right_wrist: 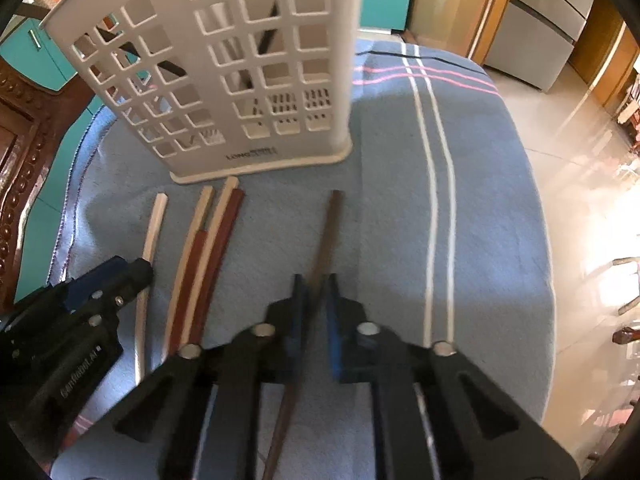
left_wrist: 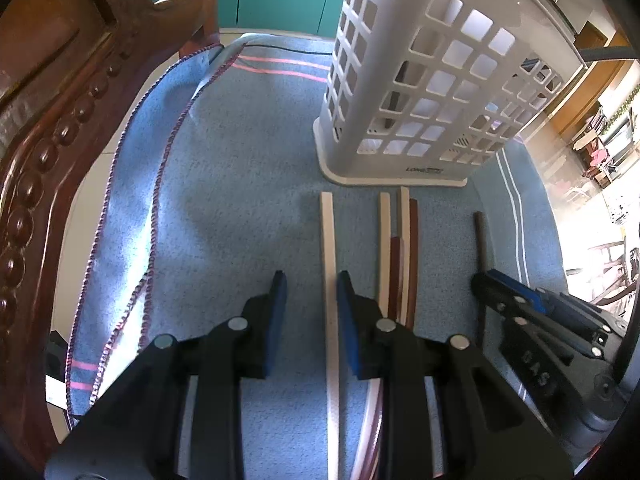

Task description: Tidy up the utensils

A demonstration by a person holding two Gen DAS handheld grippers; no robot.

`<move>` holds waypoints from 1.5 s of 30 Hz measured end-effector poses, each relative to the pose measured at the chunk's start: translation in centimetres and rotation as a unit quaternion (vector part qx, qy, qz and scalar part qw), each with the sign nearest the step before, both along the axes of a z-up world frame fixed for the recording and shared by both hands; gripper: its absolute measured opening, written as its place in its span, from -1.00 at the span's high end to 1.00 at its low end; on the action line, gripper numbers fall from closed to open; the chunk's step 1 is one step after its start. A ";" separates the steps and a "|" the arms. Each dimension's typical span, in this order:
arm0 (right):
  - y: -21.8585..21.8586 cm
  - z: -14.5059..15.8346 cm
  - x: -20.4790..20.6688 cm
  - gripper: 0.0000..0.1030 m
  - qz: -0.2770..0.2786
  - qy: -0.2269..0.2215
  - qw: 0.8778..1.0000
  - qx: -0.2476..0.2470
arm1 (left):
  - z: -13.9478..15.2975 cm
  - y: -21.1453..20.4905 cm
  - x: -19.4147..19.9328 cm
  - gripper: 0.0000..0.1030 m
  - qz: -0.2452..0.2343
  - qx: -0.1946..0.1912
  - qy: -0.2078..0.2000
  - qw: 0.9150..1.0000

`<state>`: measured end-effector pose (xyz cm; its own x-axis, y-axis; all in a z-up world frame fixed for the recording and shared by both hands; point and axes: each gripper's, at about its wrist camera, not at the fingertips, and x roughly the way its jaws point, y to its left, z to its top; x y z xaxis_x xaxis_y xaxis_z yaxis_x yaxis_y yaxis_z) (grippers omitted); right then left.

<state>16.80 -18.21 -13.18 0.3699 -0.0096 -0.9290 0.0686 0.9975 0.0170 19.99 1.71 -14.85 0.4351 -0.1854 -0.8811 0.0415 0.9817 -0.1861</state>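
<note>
Several chopsticks lie on a blue cloth (left_wrist: 224, 208) in front of a white slotted utensil basket (left_wrist: 424, 80), which also shows in the right wrist view (right_wrist: 240, 64). My left gripper (left_wrist: 311, 280) is open, its jaws either side of a white chopstick (left_wrist: 328, 232) that rests against the right pad. My right gripper (right_wrist: 316, 284) has its jaws close around a dark brown chopstick (right_wrist: 328, 232), with a small gap still showing. A bunch of white and red-brown chopsticks (left_wrist: 398, 248) lies between the two grippers, also seen in the right wrist view (right_wrist: 208, 240).
A carved wooden chair (left_wrist: 52, 128) stands at the left edge of the table. Dark utensils stand inside the basket (right_wrist: 268, 44). The shiny floor (right_wrist: 580, 184) lies past the cloth's right edge. The cloth has white stripes (right_wrist: 436, 184).
</note>
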 end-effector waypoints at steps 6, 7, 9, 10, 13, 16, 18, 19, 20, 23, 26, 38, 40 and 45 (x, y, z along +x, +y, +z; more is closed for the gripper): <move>-1.4 0.9 -2.1 0.81 0.004 -0.004 1.000 -0.026 | 0.1 -0.6 0.3 0.45 0.001 0.004 0.000 1.000; -1.4 1.1 -2.3 0.81 0.007 -0.007 1.000 -0.029 | 0.1 -0.8 0.4 0.40 0.001 0.002 0.000 1.000; -1.1 1.4 -2.6 0.80 0.010 -0.015 0.999 -0.037 | 0.1 -0.9 0.5 0.35 0.001 0.003 -0.001 1.000; -0.9 1.6 -2.8 0.79 0.011 -0.022 0.999 -0.044 | 0.1 -1.1 0.5 0.32 0.000 0.007 -0.002 1.000; 0.2 2.1 -2.6 0.78 0.012 -0.028 0.998 -0.056 | 0.1 -1.7 0.5 0.25 -0.005 0.021 -0.008 1.000; 0.9 2.2 -2.9 0.77 0.013 -0.029 0.998 -0.062 | 0.1 -2.1 0.4 0.22 -0.010 0.034 -0.011 0.999; 1.5 2.2 -3.0 0.77 0.014 -0.027 0.997 -0.064 | 0.1 -2.2 0.5 0.21 -0.011 0.037 -0.012 0.999; 1.3 2.2 -3.1 0.77 0.014 -0.027 0.998 -0.064 | 0.1 -2.1 0.5 0.21 -0.010 0.037 -0.012 0.999; 1.4 2.2 -3.2 0.77 0.014 -0.027 0.998 -0.064 | 0.1 -2.1 0.5 0.21 -0.009 0.037 -0.013 0.999; 1.4 2.2 -3.3 0.77 0.013 -0.025 0.998 -0.063 | 0.2 -1.9 0.5 0.21 -0.004 0.036 -0.012 0.999; 1.1 2.0 -2.9 0.76 0.013 -0.024 0.998 -0.064 | 0.2 -1.5 0.6 0.21 0.001 0.034 -0.011 0.999; 0.5 0.6 -2.4 0.42 0.000 -0.011 0.997 -0.073 | -0.1 -2.2 0.8 0.21 -0.005 0.068 -0.019 0.997; 0.4 0.3 -2.3 0.33 -0.003 -0.009 0.997 -0.072 | -0.2 -2.5 0.9 0.20 -0.007 0.079 -0.022 0.997; -0.1 0.1 -2.1 0.31 -0.010 -0.009 0.998 -0.061 | -0.3 -2.7 1.1 0.18 -0.007 0.086 -0.027 0.996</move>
